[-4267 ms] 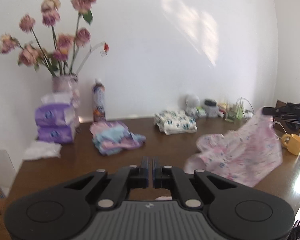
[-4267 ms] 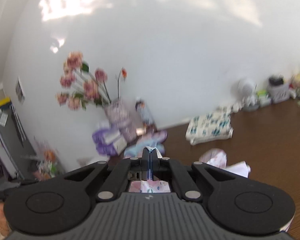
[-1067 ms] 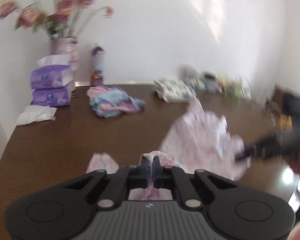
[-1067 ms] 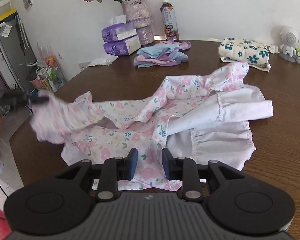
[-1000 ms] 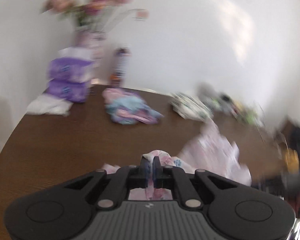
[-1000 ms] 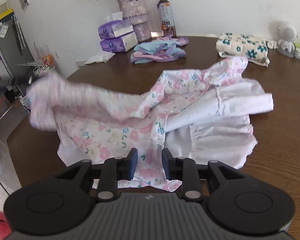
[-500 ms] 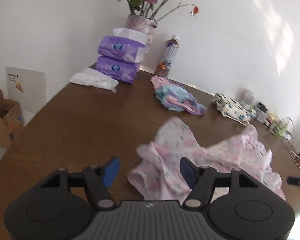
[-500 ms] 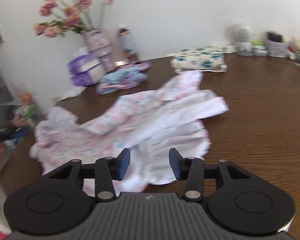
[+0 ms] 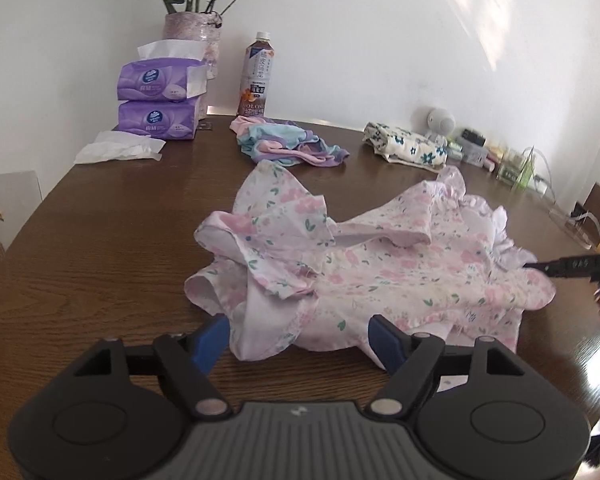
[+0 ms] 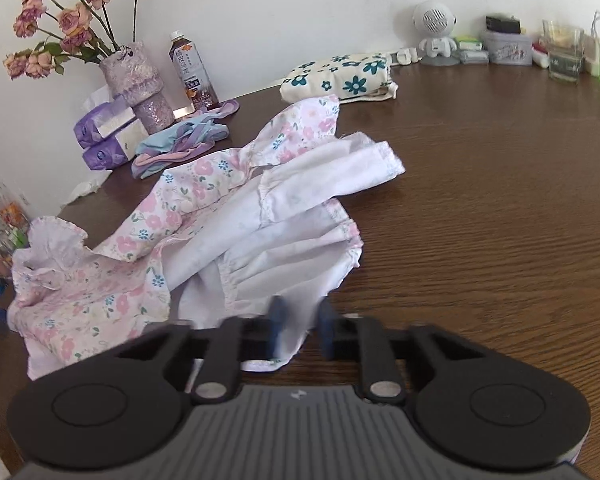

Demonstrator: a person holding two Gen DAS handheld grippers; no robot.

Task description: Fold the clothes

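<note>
Bare dark-brown wooden worktop point(image 9: 100, 248) lies open to the left of the crumpled pink floral dress point(image 9: 364, 264), and a wide clear stretch runs along its right side in the right wrist view. The far edge by the wall is crowded: two stacked purple tissue packs point(image 9: 160, 100), a lilac vase of dried roses point(image 10: 140, 80), a plastic tea bottle point(image 9: 257, 76), a heap of pastel blue and pink garments point(image 9: 288, 146), a folded cream cloth with blue flowers point(image 10: 340, 76), a white round-headed robot figure point(image 10: 436, 32) and small jars. A loose white tissue point(image 9: 118, 150) lies near the packs.
</note>
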